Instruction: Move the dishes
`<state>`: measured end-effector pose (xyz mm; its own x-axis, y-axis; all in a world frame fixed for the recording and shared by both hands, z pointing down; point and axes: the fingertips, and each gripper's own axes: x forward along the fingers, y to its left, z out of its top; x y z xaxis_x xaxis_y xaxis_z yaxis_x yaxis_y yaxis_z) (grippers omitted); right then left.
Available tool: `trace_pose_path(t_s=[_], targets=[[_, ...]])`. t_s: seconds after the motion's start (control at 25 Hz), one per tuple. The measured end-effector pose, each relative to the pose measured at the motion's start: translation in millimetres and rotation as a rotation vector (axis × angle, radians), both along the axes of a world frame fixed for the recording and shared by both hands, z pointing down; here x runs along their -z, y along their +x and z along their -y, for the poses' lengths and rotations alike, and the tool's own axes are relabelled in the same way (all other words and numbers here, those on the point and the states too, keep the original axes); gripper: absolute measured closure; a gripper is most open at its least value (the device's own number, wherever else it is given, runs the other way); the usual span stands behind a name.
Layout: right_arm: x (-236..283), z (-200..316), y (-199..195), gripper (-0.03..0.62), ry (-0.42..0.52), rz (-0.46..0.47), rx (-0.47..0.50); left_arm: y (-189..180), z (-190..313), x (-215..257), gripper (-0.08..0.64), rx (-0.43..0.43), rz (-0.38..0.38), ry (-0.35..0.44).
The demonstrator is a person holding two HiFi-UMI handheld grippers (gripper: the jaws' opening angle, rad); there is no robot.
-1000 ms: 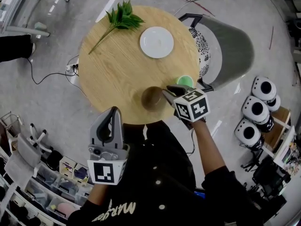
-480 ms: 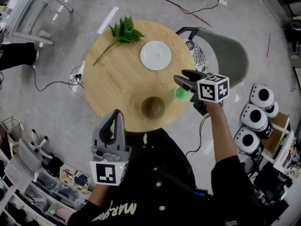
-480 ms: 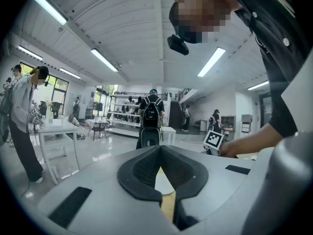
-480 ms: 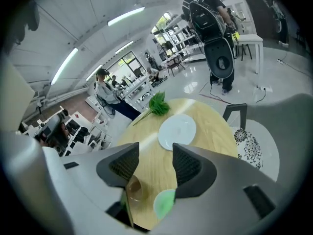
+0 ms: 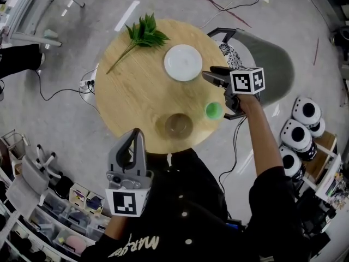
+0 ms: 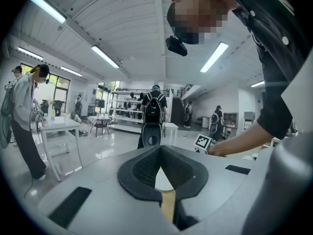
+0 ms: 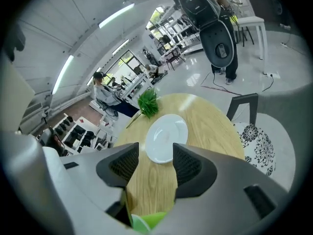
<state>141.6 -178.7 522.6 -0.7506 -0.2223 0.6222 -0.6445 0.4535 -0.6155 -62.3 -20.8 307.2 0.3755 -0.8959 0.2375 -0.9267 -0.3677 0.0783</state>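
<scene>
Left gripper point(image 5: 134, 134): clenched on nothing, tips together; it hangs off the table's near edge at the left, pointing over the wood.
Leafy sprig point(image 5: 143, 31): lies at the far left rim, with its stem running towards the left edge, well apart from both grippers.
Brown bowl point(image 5: 178, 125): stands on the round wooden table point(image 5: 136, 86) close to the near edge, just beyond and right of the left gripper and untouched.
White plate point(image 5: 183, 63): sits far and right of centre. It lies just left of the right gripper, straight ahead of the jaws, which do not touch it.
Right gripper point(image 5: 211, 76): released; its jaws have just been opening and stand apart, with nothing between them.
Green cup point(image 5: 214, 111): upright near the right rim, on the near side of the right gripper and free of it.
Grey chair point(image 5: 270, 59): off the table's right side, beneath the right arm.
Open room: the left half and centre of the tabletop are bare wood.
Count: one plate, one bowl, one cup, one sprig, two grippers.
</scene>
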Motion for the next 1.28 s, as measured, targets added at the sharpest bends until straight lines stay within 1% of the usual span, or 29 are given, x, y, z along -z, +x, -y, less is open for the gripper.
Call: trace_pose_path(t_s=[0.08, 0.28, 0.56, 0.64, 0.72, 0.84, 1.0, 1.12, 1.16, 1.24, 1.28], targets=[[-12.8, 8.3, 0.3, 0.373, -0.028, 0.005, -0.018, -0.5, 3.6, -7.6, 0.543, 0.002, 0.002, -0.018], [-45.5, 23.9, -1.2, 0.373, -0.07, -0.021, -0.029, -2.1, 12.3, -24.0, 0.543, 0.012, 0.003, -0.047], [-71.9, 30.6, -6.7, 0.376, -0.129, -0.017, -0.05, -2.1, 16.3, -37.4, 0.543, 0.015, 0.004, -0.076], [-77.0, 32.3, -7.9, 0.377, -0.134, -0.025, -0.052, -4.3, 17.5, -41.0, 0.543, 0.02, 0.005, -0.081], [-79.6, 33.8, -7.5, 0.395, -0.134, -0.031, -0.059, -5.9, 17.6, -43.9, 0.543, 0.024, 0.006, -0.087], [-80.3, 35.0, -7.3, 0.397, -0.13, -0.033, -0.064, -6.8, 18.0, -47.3, 0.543, 0.026, 0.004, -0.095], [-81.9, 34.6, -8.4, 0.405, -0.098, -0.091, -0.05, -5.6, 16.8, -49.8, 0.543, 0.025, 0.0, -0.102], [-84.3, 36.1, -5.5, 0.437, -0.096, -0.123, -0.075, -4.8, 14.7, -50.9, 0.543, 0.021, 0.001, -0.106], [-85.7, 37.3, -3.2, 0.458, -0.097, -0.128, -0.091, -4.6, 14.4, -51.1, 0.543, 0.021, 0.002, -0.106], [-88.1, 39.6, 1.0, 0.509, -0.1, -0.125, -0.121, -4.8, 13.9, -52.1, 0.543, 0.022, 0.004, -0.11], [-88.6, 40.6, 1.6, 0.511, -0.106, -0.113, -0.131, -5.4, 13.3, -53.0, 0.543, 0.024, 0.005, -0.112]])
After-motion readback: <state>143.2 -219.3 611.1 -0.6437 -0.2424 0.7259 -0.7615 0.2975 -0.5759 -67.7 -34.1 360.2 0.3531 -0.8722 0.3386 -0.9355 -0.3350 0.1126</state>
